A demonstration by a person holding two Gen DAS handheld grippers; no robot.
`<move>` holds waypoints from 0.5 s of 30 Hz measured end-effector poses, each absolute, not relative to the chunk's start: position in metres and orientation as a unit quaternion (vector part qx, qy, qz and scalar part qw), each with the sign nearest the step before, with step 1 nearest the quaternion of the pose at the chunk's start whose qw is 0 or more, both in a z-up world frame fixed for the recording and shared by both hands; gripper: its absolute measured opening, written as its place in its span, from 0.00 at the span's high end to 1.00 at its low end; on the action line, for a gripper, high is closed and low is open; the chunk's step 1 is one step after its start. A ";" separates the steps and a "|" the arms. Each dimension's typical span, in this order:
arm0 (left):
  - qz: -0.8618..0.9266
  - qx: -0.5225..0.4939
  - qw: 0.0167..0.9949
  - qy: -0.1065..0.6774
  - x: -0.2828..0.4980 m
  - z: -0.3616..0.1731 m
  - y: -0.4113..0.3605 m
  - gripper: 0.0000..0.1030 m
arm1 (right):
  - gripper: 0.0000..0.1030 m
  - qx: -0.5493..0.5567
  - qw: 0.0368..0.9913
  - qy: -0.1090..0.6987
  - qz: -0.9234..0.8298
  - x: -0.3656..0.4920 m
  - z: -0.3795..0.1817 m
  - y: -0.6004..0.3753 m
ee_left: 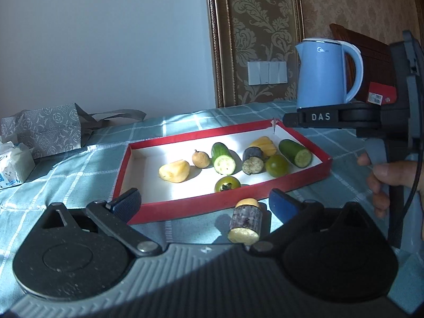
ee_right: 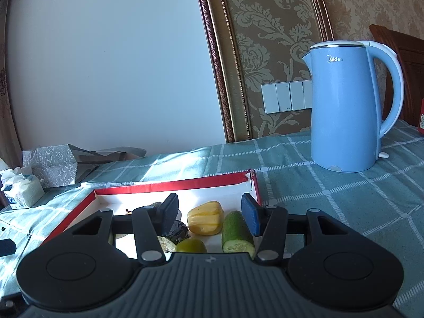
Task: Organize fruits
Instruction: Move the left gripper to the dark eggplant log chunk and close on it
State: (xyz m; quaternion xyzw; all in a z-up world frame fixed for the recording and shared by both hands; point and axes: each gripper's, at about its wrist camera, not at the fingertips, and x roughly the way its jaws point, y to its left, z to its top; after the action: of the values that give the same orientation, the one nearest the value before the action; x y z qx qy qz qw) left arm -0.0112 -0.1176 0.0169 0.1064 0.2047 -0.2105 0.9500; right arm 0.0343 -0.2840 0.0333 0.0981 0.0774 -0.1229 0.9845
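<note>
Left hand-held gripper [ee_left: 204, 201] released wide around the sugarcane piece [ee_left: 245, 221] beside the red tray [ee_left: 185, 209]; right hand-held gripper [ee_right: 209, 212] released, empty, perhaps just above the tray's cucumber [ee_right: 235, 232].

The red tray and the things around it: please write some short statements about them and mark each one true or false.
1. A purple-skinned cane piece lies on the cloth outside the red tray. True.
2. The left tongs are shut on that piece. False: they are open, and the piece lies between the fingers, untouched.
3. Two cucumber pieces lie in the tray. True.
4. The blue kettle stands inside the tray. False: it stands on the checked cloth beyond the tray.
5. The right tongs hold a green tomato. False: they are open and empty above the tray.
</note>
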 end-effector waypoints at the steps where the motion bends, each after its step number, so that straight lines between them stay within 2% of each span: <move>1: -0.221 0.120 0.947 0.201 -0.015 0.014 -0.124 0.04 | 0.50 0.097 0.985 0.077 -0.120 0.034 0.033 -0.283; 7: -0.260 0.164 0.929 0.208 -0.018 -0.002 -0.150 0.06 | 0.50 0.092 0.987 0.075 -0.113 0.027 0.035 -0.282; 15: -0.252 0.150 0.922 0.253 0.001 -0.015 -0.156 0.24 | 0.50 0.109 0.985 0.077 -0.113 0.025 0.035 -0.290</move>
State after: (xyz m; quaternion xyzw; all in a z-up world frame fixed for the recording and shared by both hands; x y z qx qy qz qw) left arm 0.0013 -0.1564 -0.0153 0.1501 0.2535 -0.2518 0.9219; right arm 0.0246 -0.2896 0.0351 0.1089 0.0767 -0.1132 0.9846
